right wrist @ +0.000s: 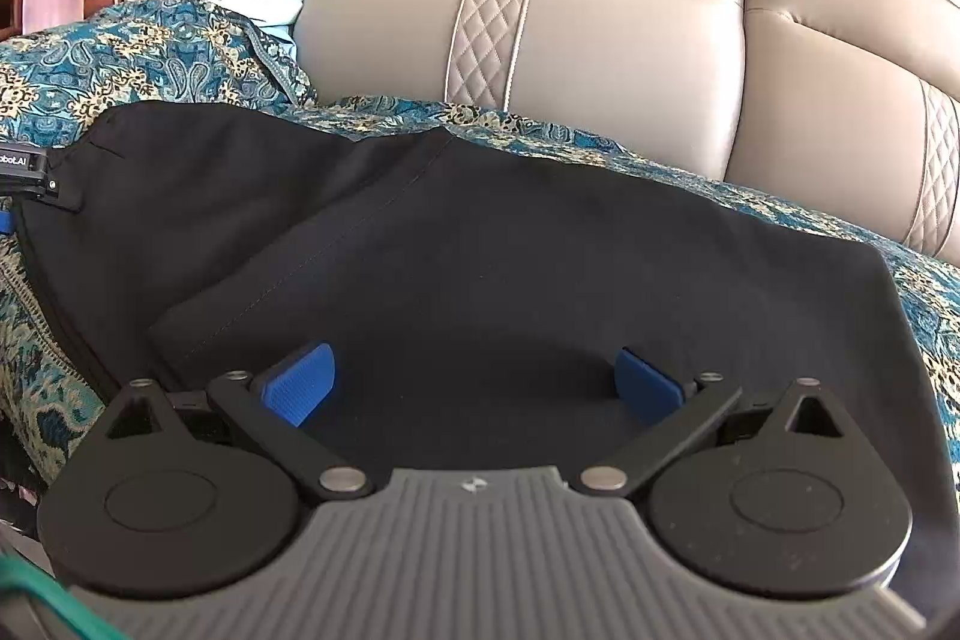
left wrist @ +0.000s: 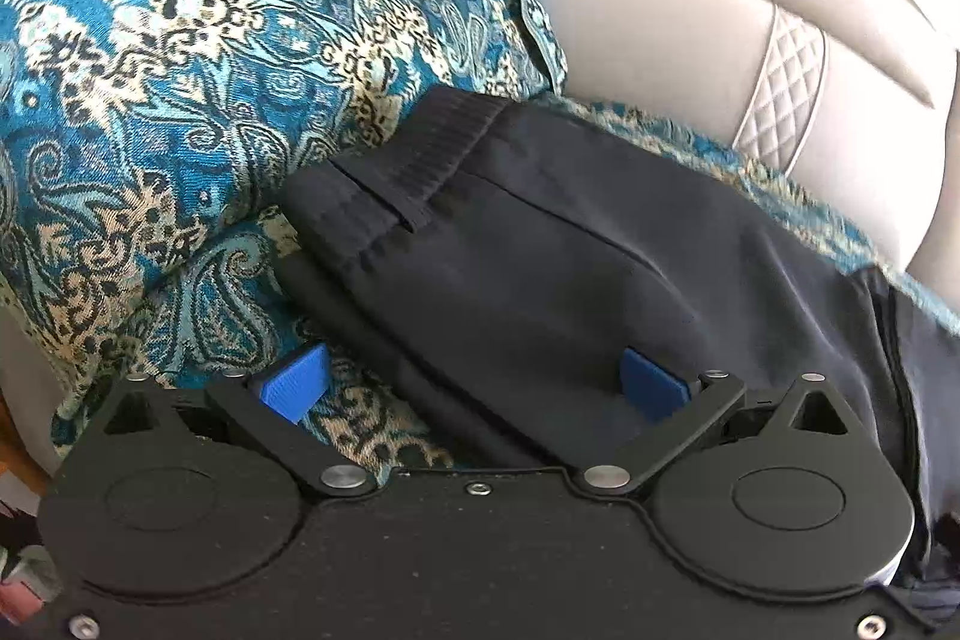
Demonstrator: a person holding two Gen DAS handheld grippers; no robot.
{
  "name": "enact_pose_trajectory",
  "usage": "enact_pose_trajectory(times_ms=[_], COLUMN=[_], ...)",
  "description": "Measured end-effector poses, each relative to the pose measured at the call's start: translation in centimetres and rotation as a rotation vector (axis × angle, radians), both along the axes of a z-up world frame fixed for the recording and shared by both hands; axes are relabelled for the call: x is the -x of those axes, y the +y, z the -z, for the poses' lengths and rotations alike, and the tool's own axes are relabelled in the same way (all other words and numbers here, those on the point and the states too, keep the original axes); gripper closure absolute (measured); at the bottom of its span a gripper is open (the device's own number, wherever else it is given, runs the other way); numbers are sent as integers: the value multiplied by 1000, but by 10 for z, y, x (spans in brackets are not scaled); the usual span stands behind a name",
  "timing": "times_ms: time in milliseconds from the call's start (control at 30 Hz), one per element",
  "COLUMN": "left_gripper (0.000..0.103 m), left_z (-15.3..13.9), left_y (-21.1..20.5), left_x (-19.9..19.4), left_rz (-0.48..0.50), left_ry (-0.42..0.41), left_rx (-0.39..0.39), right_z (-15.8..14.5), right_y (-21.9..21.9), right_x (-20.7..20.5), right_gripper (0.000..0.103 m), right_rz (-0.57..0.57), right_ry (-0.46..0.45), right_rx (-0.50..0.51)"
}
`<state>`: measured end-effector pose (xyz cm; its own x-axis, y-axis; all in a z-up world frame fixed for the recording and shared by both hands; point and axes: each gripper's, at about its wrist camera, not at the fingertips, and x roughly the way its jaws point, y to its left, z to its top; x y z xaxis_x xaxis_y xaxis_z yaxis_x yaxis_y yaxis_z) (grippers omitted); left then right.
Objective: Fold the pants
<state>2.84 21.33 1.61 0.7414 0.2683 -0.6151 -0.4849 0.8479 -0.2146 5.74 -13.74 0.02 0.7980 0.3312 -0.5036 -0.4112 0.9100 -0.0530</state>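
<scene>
On the sofa, seen from the left wrist, the pants [left wrist: 540, 244] lie dark and already doubled over on the teal paisley throw [left wrist: 180, 70], their ribbed waistband [left wrist: 444, 142] up toward the draped cushion and a second layer showing along the near left edge. The left gripper [left wrist: 474, 385] hangs just over that near edge with its blue fingers [left wrist: 294, 382] spread wide and nothing pinched between them, one finger over the throw and the other over the cloth. To do this step well, I would judge that the fingers should come down astride the stacked edge and close on every layer at once, since catching only the top sheet would pull the fold askew. From the right wrist, the same pants [right wrist: 510, 250] spread broad and mostly smooth across the seat, a stitched seam [right wrist: 336, 244] running diagonally and one flap laid over the other at the left; the beige sofa back [right wrist: 600, 40] rises behind. The right gripper [right wrist: 474, 385] sits low above the cloth, fingers [right wrist: 300, 382] likewise apart and holding nothing. Both ends ought to lift together, so the fabric stays flat, and the matte cloth looks thin and slippery enough to sag
</scene>
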Motion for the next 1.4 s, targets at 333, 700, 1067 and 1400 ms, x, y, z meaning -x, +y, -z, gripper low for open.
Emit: enact_pose_trajectory(times_ms=[333,700,1067,1400], left_gripper=[31,69,62,90], left_z=[-2,-5,2,-30], left_y=[32,36,54,41], left_x=[13,27,1,5], left_rz=[-88,-129,-216,-182], left_ry=[-131,-158,-158,-181], left_rx=[164,135,203,124], right_z=[0,0,0,-2], right_y=[0,0,0,-1], right_x=[0,1,2,1], right_gripper=[0,0,0,0], right_rz=[-1,-2,1,-10], right_ry=[4,0,-6,7], right_rx=[-1,-4,-8,-7])
